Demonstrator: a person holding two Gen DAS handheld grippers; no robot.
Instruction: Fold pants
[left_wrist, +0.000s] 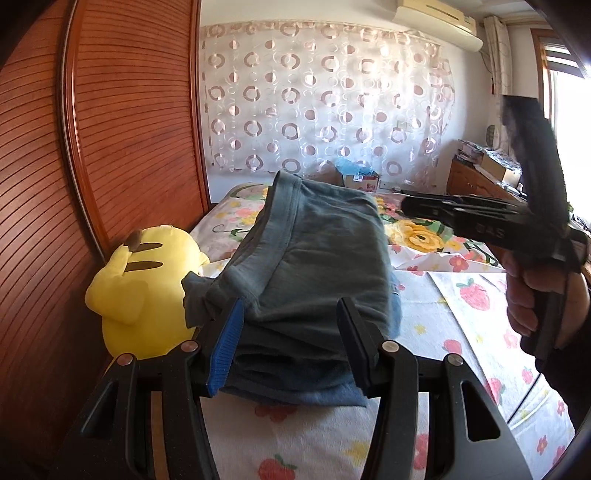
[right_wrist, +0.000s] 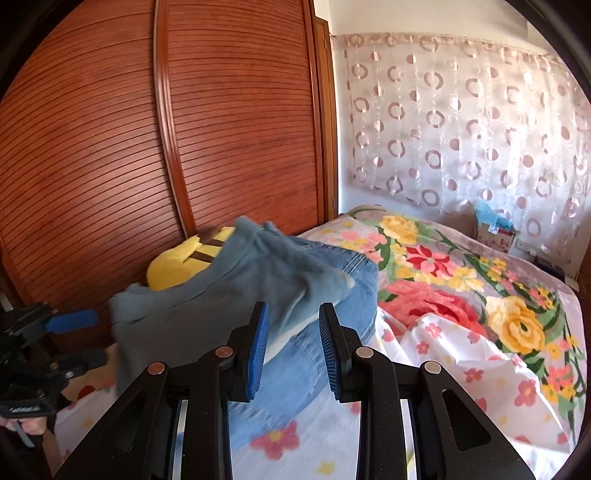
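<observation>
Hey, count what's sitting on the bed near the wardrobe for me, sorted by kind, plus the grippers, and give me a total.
Folded pants, grey-green: 1
Folded blue jeans underneath: 1
Yellow plush toy: 1
Cardboard box at the far end: 1
Grippers, left gripper and right gripper: 2
Total: 6

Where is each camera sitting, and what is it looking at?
Left wrist view: sits on the left gripper, looking along its fingers across the bed at the folded grey-blue pants between them; the right gripper and the hand holding it show at the right.
Right wrist view: sits on the right gripper, facing the pants and wooden wardrobe; the left gripper shows at the left.
Both share: pants, yellow plush toy, bed, circle-patterned curtain.
</observation>
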